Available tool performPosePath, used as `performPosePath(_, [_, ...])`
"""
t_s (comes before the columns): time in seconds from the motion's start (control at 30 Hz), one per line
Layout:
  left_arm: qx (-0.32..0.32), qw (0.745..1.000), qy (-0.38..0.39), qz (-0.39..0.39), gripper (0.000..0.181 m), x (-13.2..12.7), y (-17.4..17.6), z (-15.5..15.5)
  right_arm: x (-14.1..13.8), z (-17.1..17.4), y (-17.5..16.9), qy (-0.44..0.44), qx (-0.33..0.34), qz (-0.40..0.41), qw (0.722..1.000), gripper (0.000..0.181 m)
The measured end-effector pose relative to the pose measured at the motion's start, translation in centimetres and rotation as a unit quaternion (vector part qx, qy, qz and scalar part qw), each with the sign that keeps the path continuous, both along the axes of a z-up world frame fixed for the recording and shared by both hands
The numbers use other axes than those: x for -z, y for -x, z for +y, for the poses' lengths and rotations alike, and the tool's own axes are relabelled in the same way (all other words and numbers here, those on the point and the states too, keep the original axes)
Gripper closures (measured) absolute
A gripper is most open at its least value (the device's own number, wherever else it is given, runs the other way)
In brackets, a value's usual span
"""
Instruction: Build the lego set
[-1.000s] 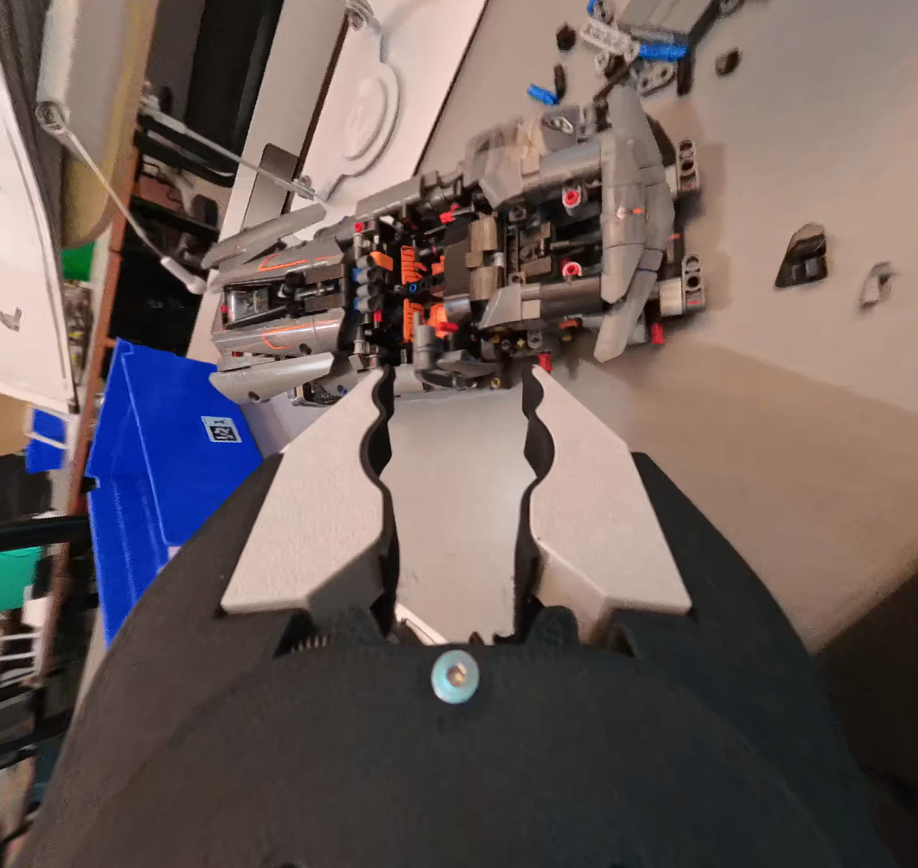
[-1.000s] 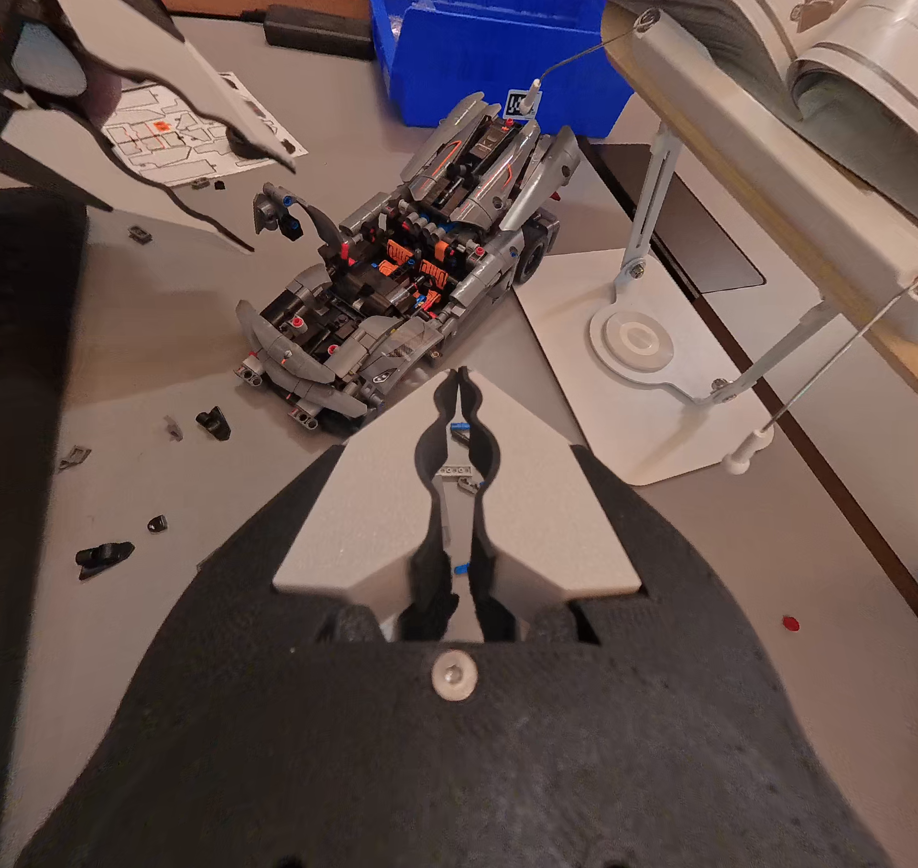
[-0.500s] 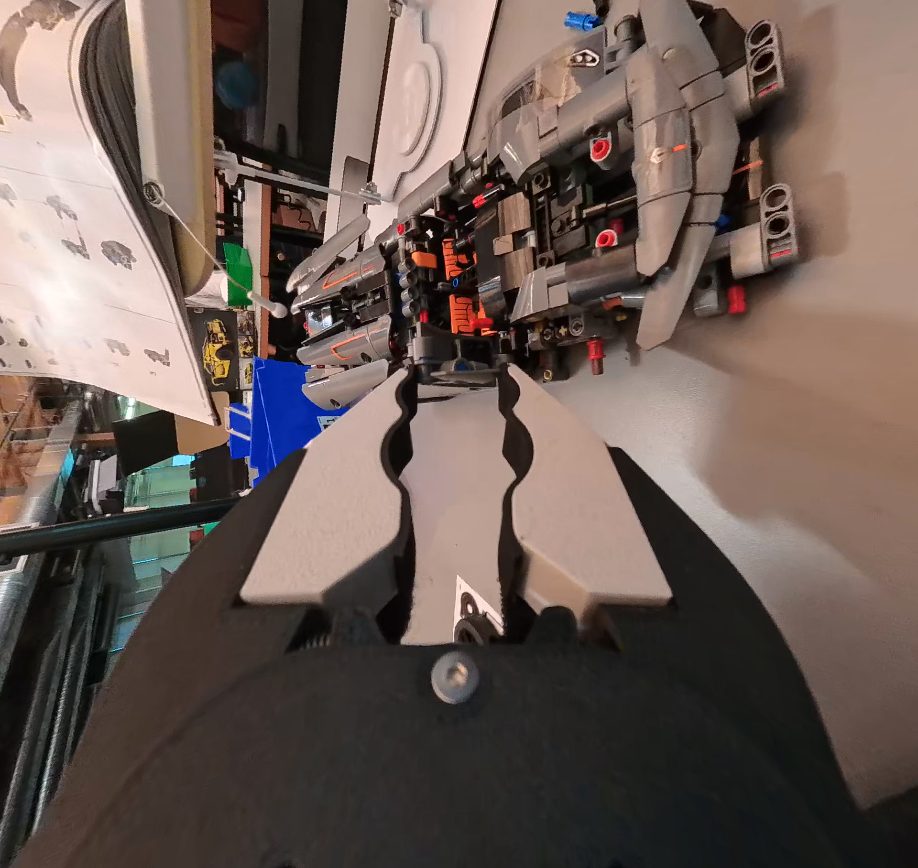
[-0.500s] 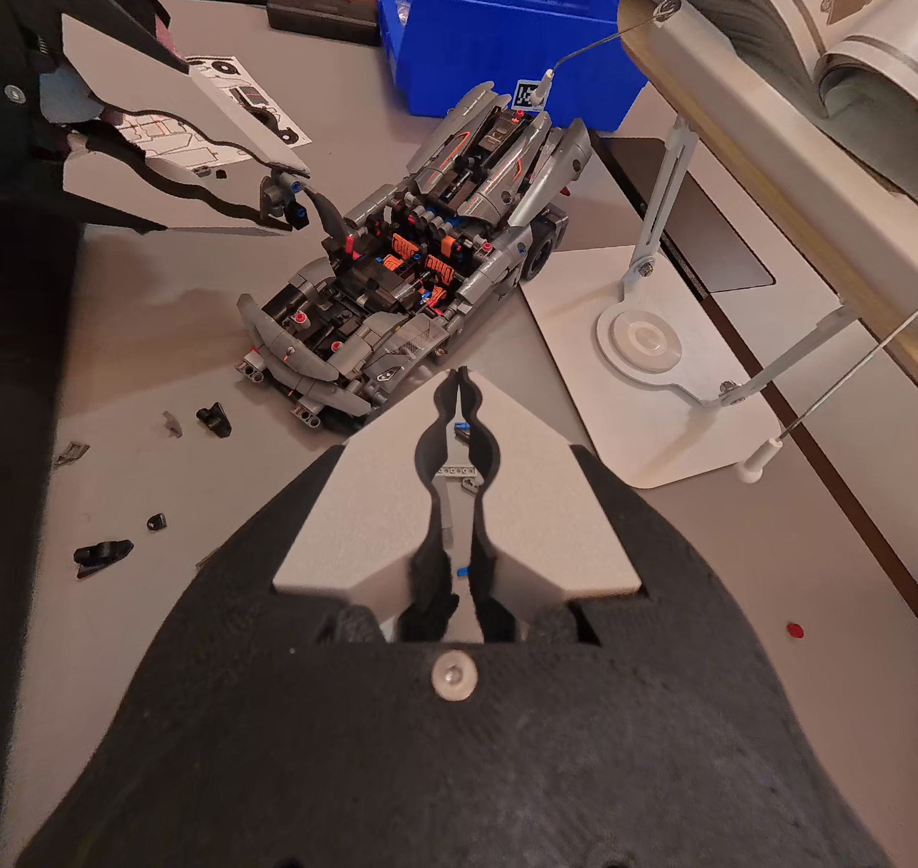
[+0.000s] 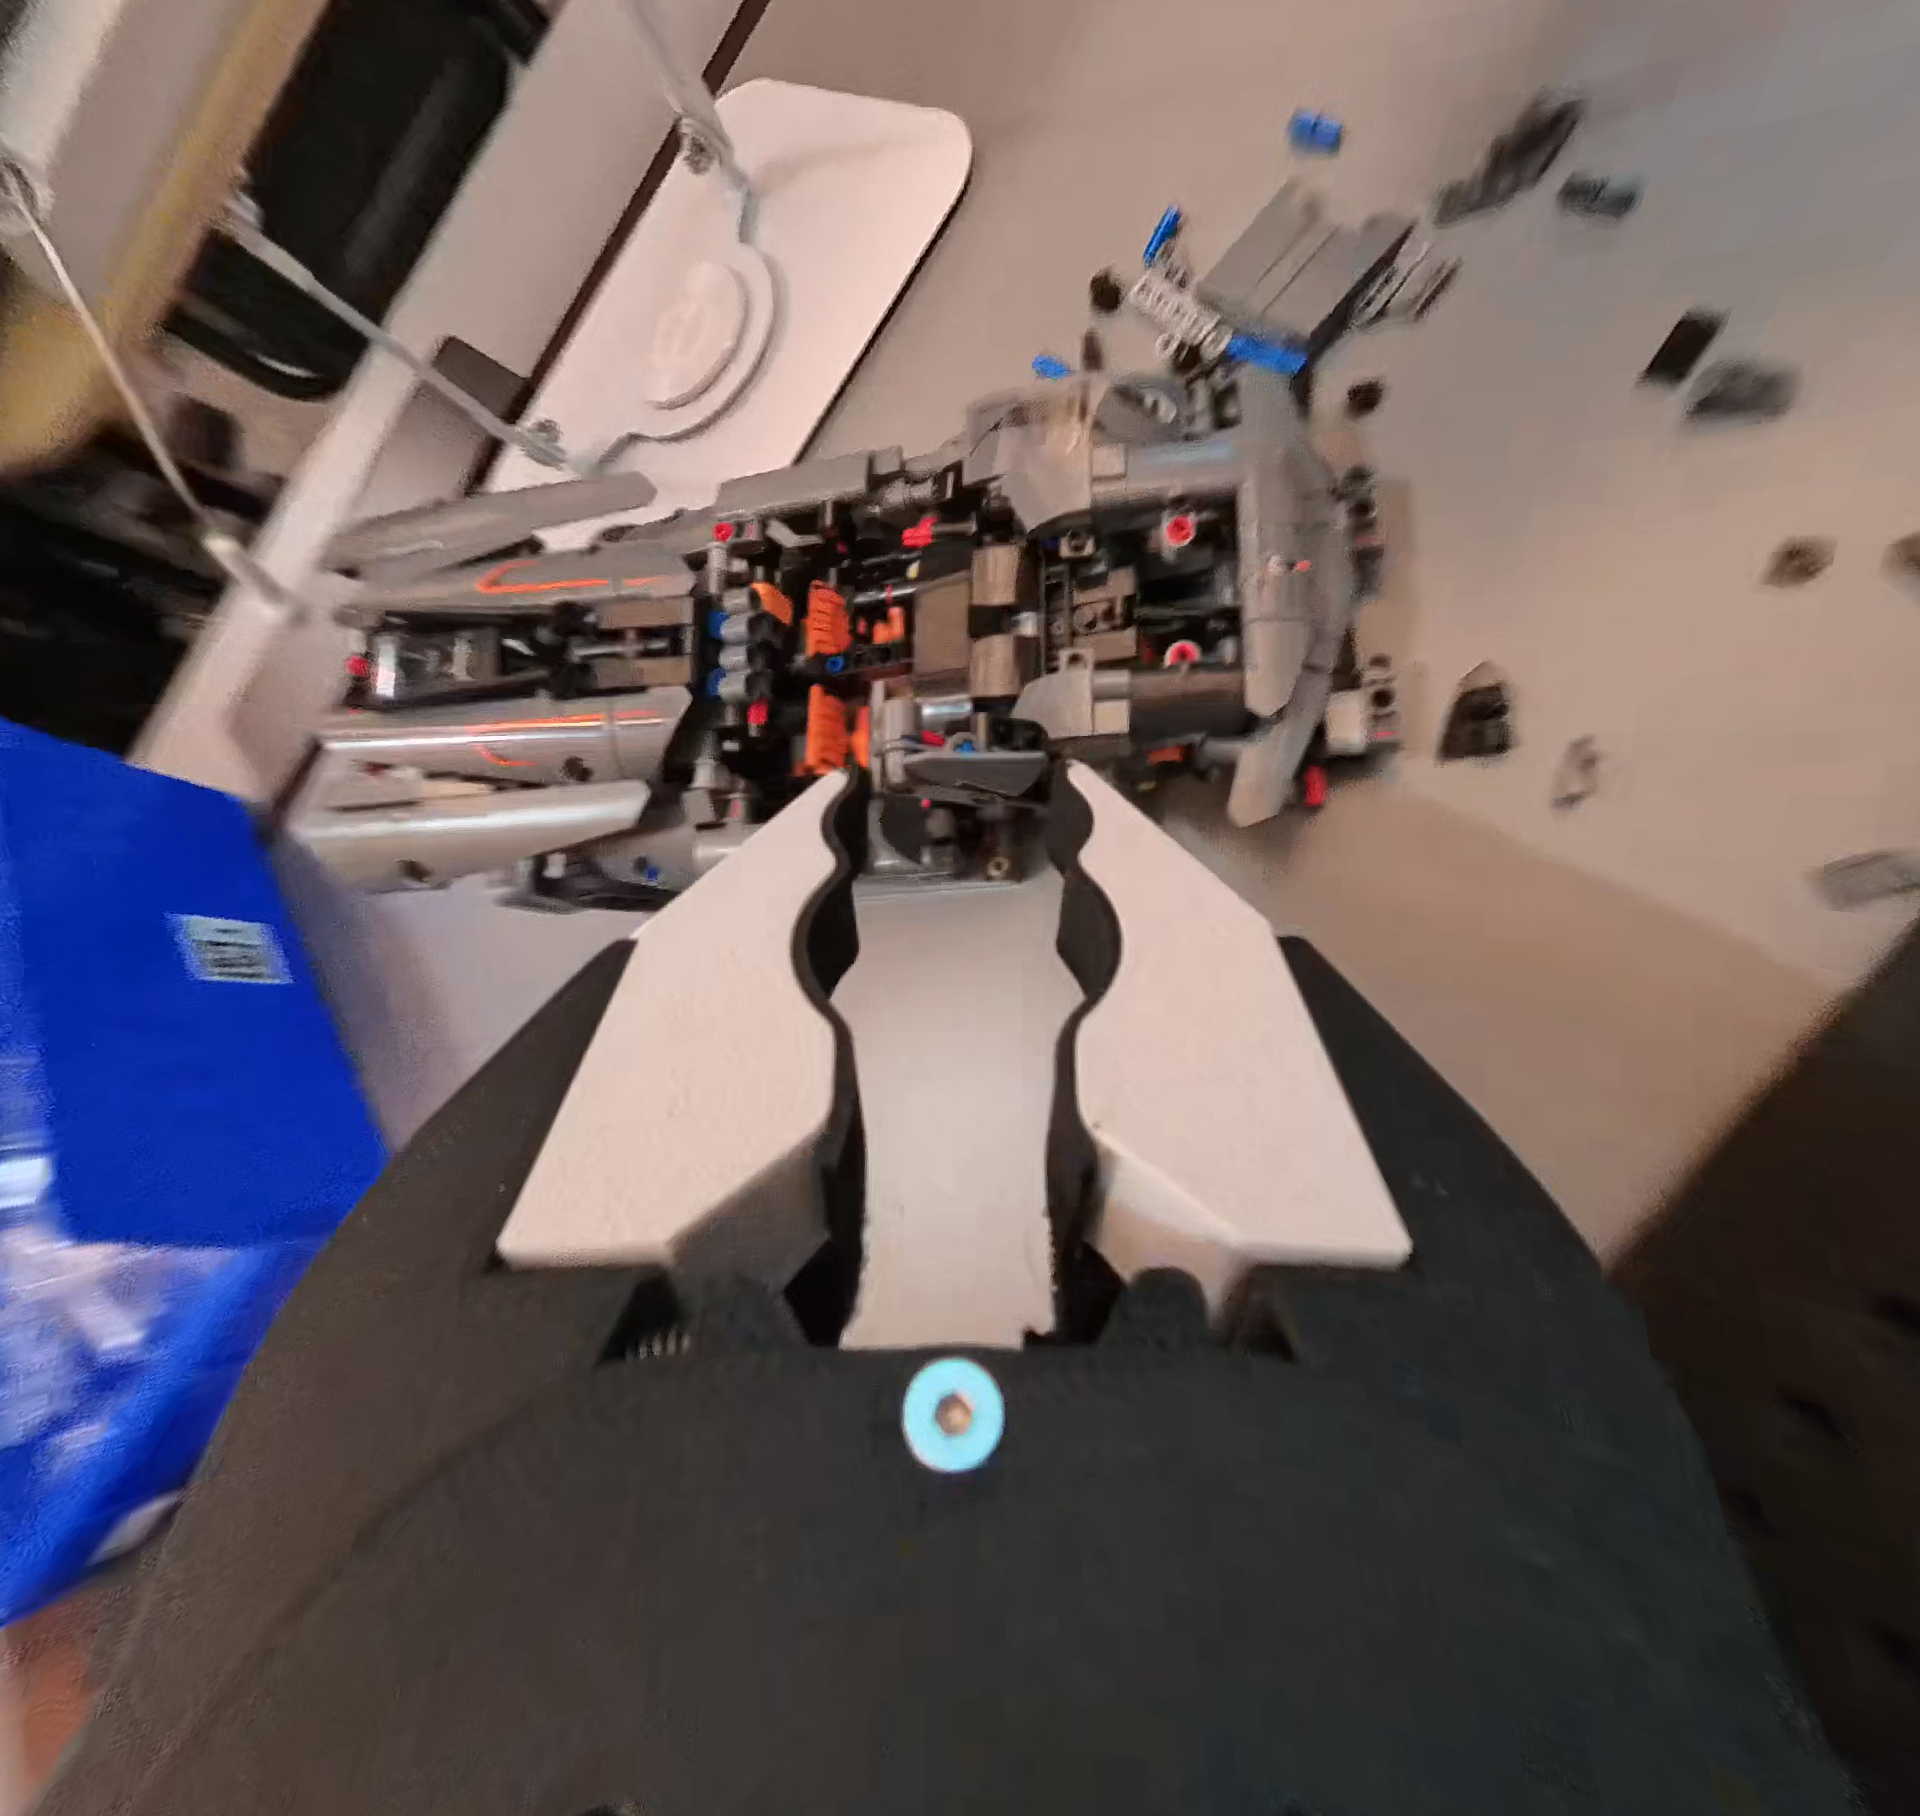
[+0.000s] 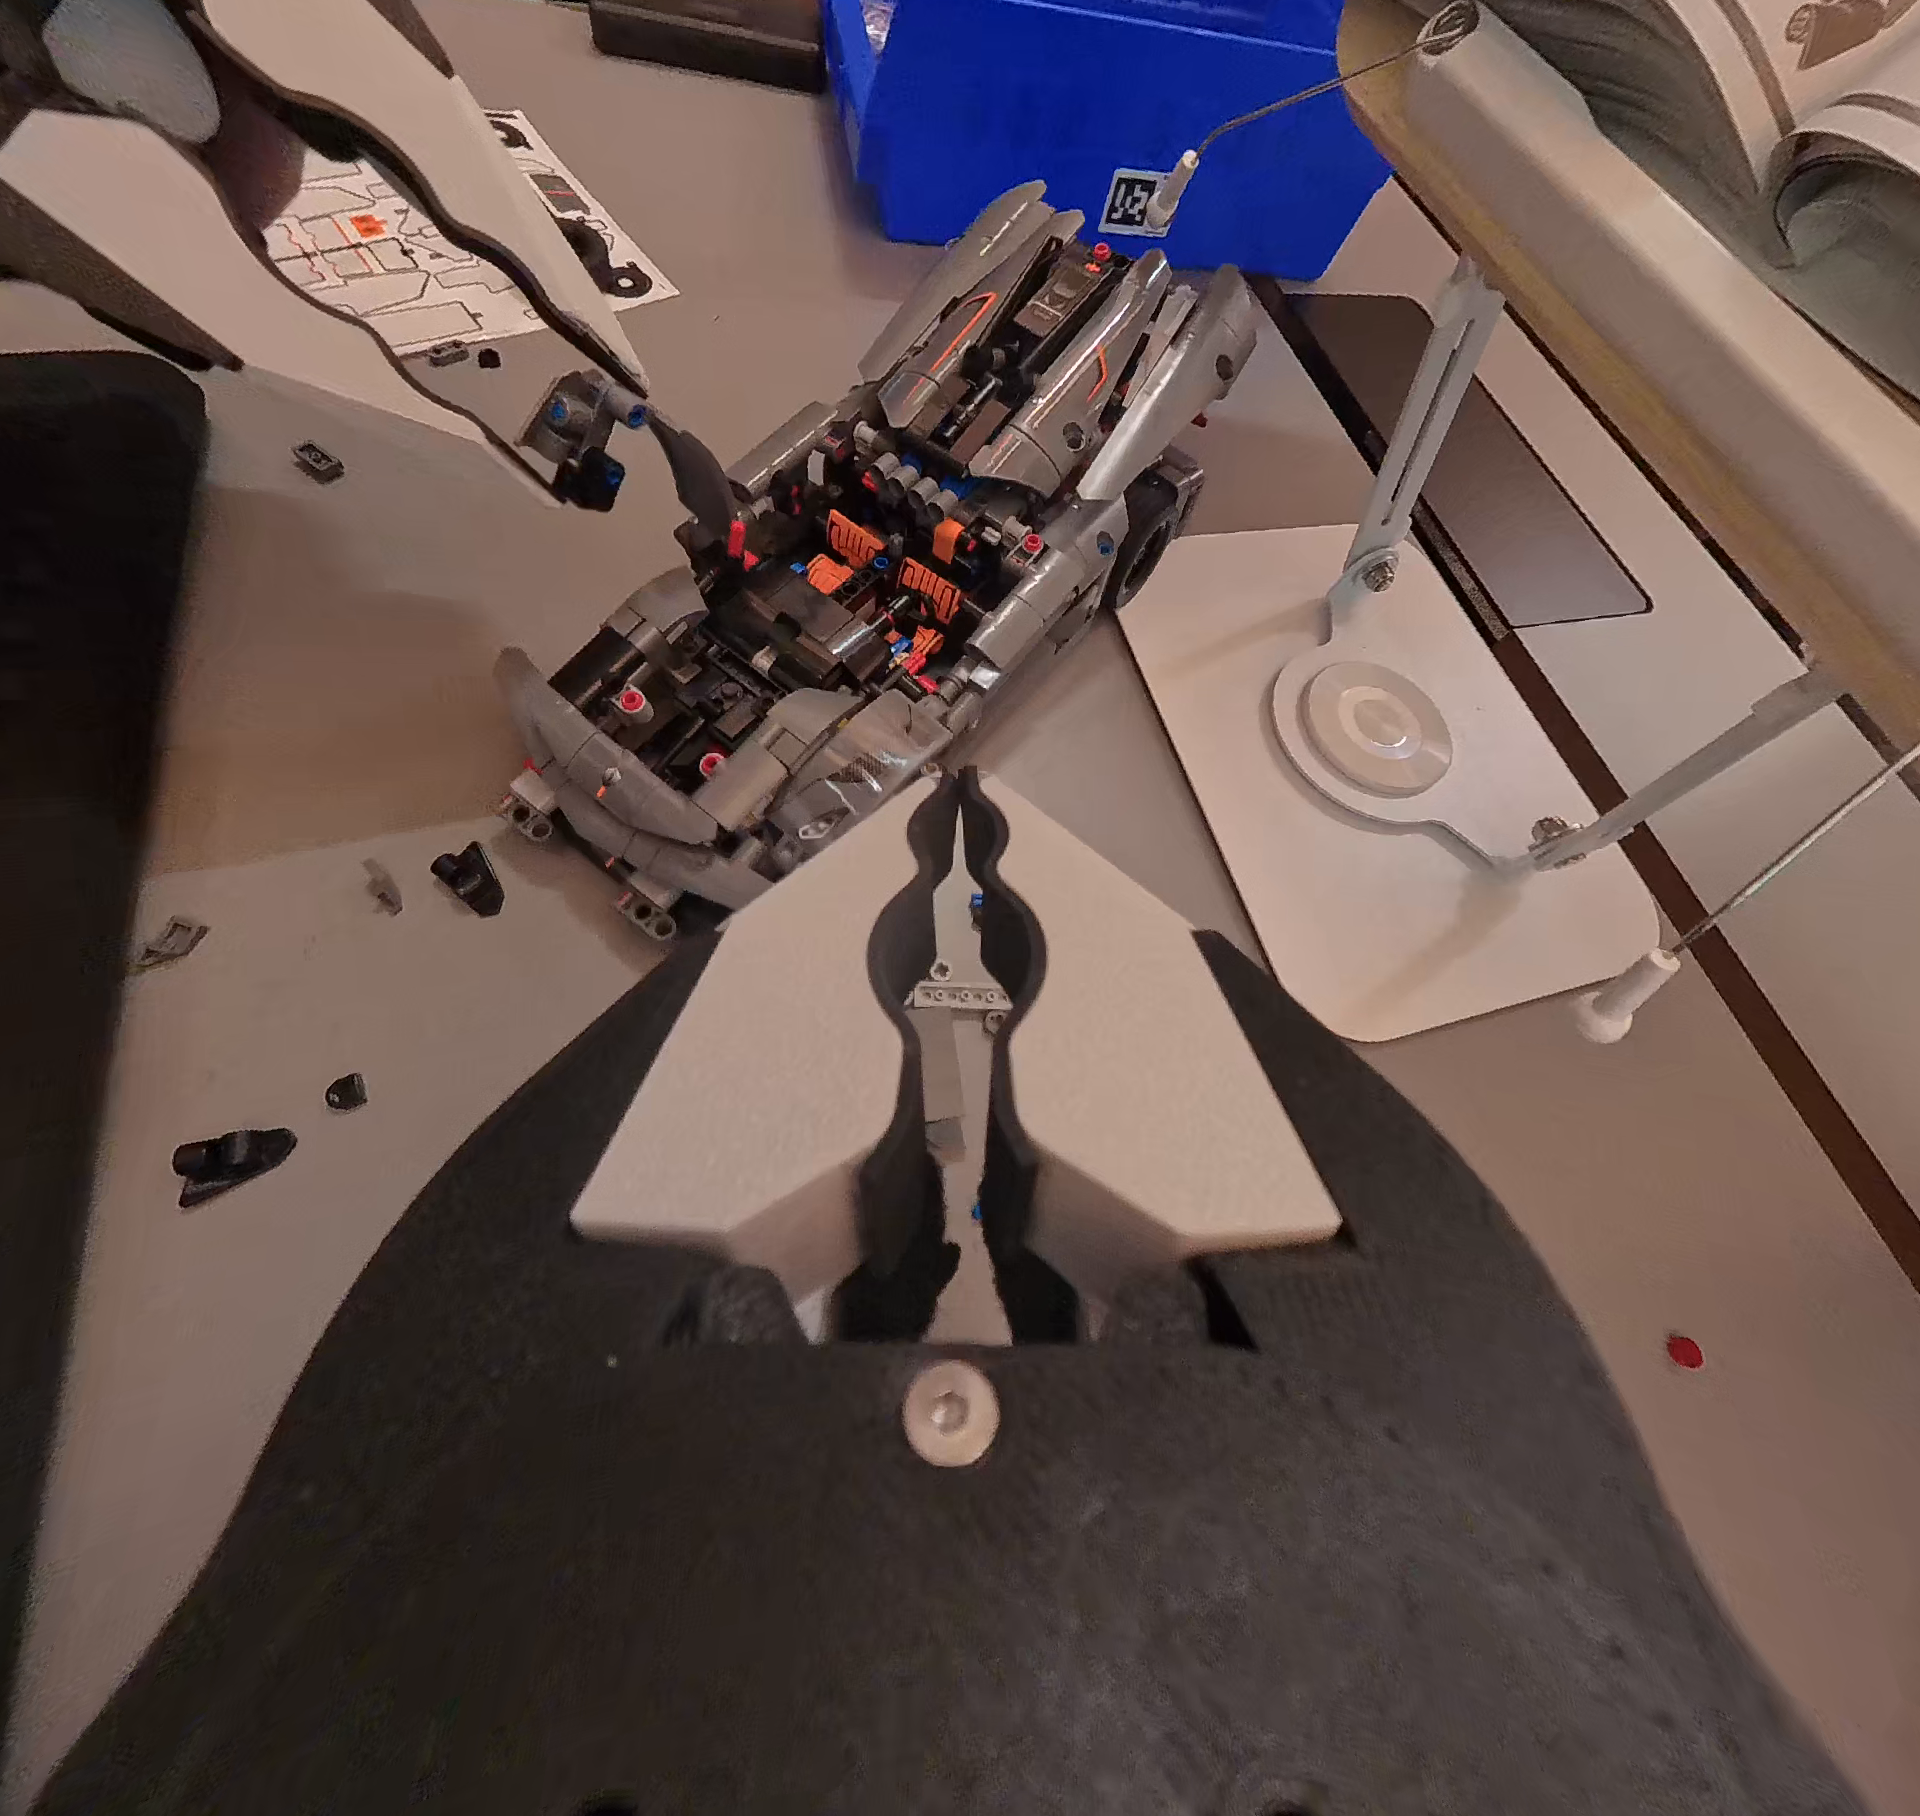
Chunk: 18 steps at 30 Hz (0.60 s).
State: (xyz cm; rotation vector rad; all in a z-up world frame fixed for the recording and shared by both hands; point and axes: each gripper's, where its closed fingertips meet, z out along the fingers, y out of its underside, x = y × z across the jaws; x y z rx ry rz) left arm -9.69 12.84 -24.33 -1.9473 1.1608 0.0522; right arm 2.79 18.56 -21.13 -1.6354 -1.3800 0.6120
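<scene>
The left gripper (image 5: 956,790), jaws apart, has a grey door piece (image 6: 582,426) at its tips beside the car (image 6: 894,561) mid-table (image 6: 312,987), near the blue bin (image 6: 1081,73), while the right gripper (image 6: 958,790) is clamped on a grey panel (image 6: 951,1039).
</scene>
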Motion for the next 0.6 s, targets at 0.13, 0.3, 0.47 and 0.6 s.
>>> performPosePath(0.13, [-0.002,0.991,0.068,-0.111,0.148,-0.5,-0.3,-0.3,0.1,0.0,0.1,0.001,-0.001,0.000,1.000,0.181])
performPosePath(0.3, [0.003,0.990,0.043,-0.133,0.142,-1.5,0.0,-0.2,0.2,0.0,0.1,0.003,-0.002,-0.002,1.000,0.181])
performPosePath(0.47, [0.017,0.999,0.011,-0.028,0.134,0.4,0.3,-0.5,0.3,0.0,0.1,0.003,-0.002,-0.003,1.000,0.181])
performPosePath(0.6, [0.024,0.999,-0.026,0.010,0.140,0.4,0.2,-0.5,0.4,0.0,0.2,0.004,-0.002,-0.005,1.000,0.181])
